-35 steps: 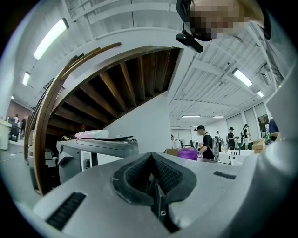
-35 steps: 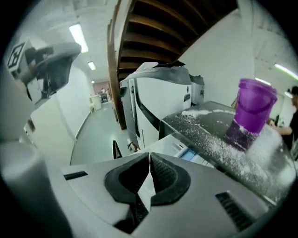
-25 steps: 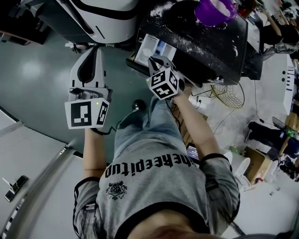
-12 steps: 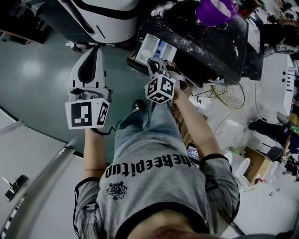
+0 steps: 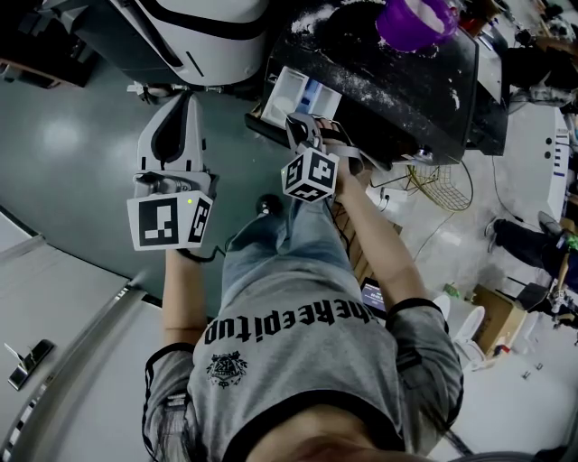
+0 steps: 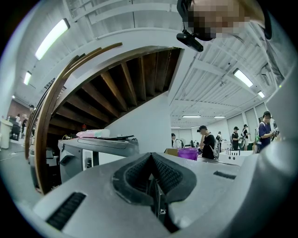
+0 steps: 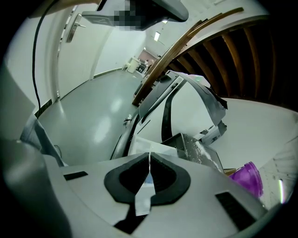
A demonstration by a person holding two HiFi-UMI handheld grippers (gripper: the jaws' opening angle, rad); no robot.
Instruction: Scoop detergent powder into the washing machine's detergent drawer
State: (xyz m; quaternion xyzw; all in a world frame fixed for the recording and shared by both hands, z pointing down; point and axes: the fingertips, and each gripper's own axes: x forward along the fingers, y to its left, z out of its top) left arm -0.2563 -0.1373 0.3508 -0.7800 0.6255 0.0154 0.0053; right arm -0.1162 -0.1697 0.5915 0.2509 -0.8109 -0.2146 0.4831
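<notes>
The washing machine's detergent drawer (image 5: 291, 90) stands pulled open, white with a blue part, below the black top (image 5: 388, 68) dusted with powder. A purple tub (image 5: 414, 20) stands on that top. My right gripper (image 5: 305, 124) is just in front of the drawer, jaws shut with nothing seen between them. In the right gripper view the drawer (image 7: 139, 145) lies right beyond my right gripper (image 7: 149, 157), and the purple tub (image 7: 249, 179) is at lower right. My left gripper (image 5: 181, 113) hangs to the left, away from the machine. The left gripper (image 6: 151, 159) is shut and empty.
A white rounded appliance (image 5: 194, 36) with a black band stands at the top left over a grey floor. A wire basket (image 5: 442, 185) and cables lie to the right of the machine. Several people (image 6: 207, 142) stand far off in the hall.
The right gripper has turned and dropped slightly toward the lower left in front of the drawer. The left gripper has stayed put.
</notes>
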